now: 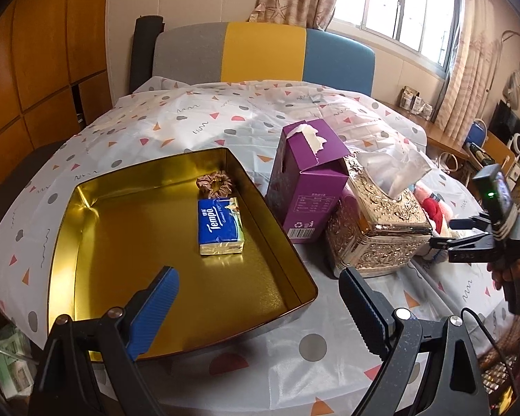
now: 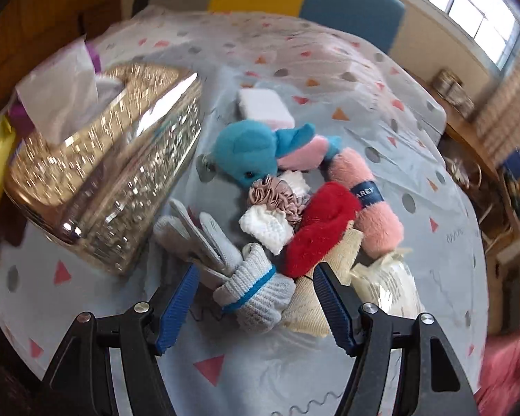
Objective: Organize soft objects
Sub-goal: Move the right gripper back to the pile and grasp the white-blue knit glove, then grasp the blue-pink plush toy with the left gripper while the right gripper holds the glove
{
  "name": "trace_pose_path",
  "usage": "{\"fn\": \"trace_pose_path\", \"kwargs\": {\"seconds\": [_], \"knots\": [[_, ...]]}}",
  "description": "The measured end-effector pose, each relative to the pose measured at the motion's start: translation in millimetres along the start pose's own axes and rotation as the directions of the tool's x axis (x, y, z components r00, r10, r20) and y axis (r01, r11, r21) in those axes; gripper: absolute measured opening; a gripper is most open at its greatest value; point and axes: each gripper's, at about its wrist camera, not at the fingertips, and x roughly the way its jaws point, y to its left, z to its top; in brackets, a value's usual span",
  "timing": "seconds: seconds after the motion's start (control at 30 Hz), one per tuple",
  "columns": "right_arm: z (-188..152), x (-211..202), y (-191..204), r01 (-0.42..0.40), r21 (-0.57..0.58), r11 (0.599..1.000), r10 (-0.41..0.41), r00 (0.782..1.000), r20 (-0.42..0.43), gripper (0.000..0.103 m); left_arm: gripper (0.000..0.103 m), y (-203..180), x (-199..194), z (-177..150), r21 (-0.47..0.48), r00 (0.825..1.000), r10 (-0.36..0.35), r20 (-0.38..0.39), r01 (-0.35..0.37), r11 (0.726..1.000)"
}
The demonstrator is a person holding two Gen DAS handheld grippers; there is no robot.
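Note:
A gold tin tray [image 1: 86, 228] holds a blue Tempo tissue pack [image 1: 220, 226] and a pink scrunchie [image 1: 215, 183]. My left gripper [image 1: 258, 306] hangs open over the tray's near right corner, nothing between its fingers. In the right wrist view a heap of soft things lies on the cloth: a grey knit glove [image 2: 249, 291], a red plush piece [image 2: 320, 228], a pink plush roll [image 2: 374, 204], a teal plush toy [image 2: 249, 152], a scrunchie [image 2: 274, 196], white cloths. My right gripper [image 2: 254, 286] is open just above the glove, its fingers either side of the cuff, apart from it.
An ornate gold tissue box [image 1: 374, 228] and a purple carton [image 1: 308, 180] stand between the tray and the heap. The patterned tablecloth [image 1: 197, 118] covers the table. A striped chair back [image 1: 260, 52] stands behind; a desk with clutter is at right.

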Motion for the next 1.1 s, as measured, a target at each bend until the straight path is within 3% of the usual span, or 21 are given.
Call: {"fn": "trace_pose_path", "kwargs": {"seconds": [0.23,0.27,0.37,0.5,0.6,0.7,0.83,0.97,1.1], "knots": [[0.6,36.1,11.4,-0.017,-0.101,0.995,0.007,0.995,-0.099,0.07,0.094,-6.6,4.0,-1.1,0.014,1.0,-0.012,-0.016,0.012,1.0],[-1.2,38.4,12.7,-0.01,-0.097,0.995,0.0,0.995,-0.104,0.06,0.094,-7.8,4.1,-1.0,0.02,1.0,-0.016,-0.016,0.016,1.0],[-7.4,34.6,8.3,-0.015,-0.033,0.999,0.012,0.996,-0.083,0.044,0.094,-12.7,3.4,-1.4,0.046,0.999,-0.032,-0.014,0.032,0.998],[-19.6,15.3,-7.5,-0.077,0.09,0.993,0.083,0.994,-0.066,0.042,0.094,-20.5,2.0,1.1,0.076,0.998,-0.06,-0.012,0.06,0.995],[-26.2,-10.9,-23.4,-0.175,0.212,0.962,0.177,0.984,0.006,0.042,0.094,-29.3,-1.6,4.3,0.102,0.996,-0.087,-0.001,0.087,0.991],[-34.6,-34.1,-47.8,-0.233,0.341,0.911,0.205,0.972,0.116,0.042,0.094,-38.0,-3.6,10.7,0.117,0.993,-0.12,-0.003,0.12,0.986],[-44.5,-47.9,-73.4,-0.18,0.472,0.863,0.102,0.977,0.185,0.042,0.094,-54.4,-10.8,26.7,0.148,0.984,-0.177,0.011,0.173,0.974],[-60.3,-39.5,-106.3,-0.16,0.639,0.752,0.023,0.976,0.217,0.042,0.094,-85.1,-16.0,48.9,0.233,0.973,-0.23,0.027,0.217,0.948],[-63.3,-37.8,-117.9,-0.129,0.674,0.728,-0.014,0.979,0.202,0.042,0.094,-126.3,-7.8,77.9,0.326,0.962,-0.273,0.0,0.258,0.909]]}}
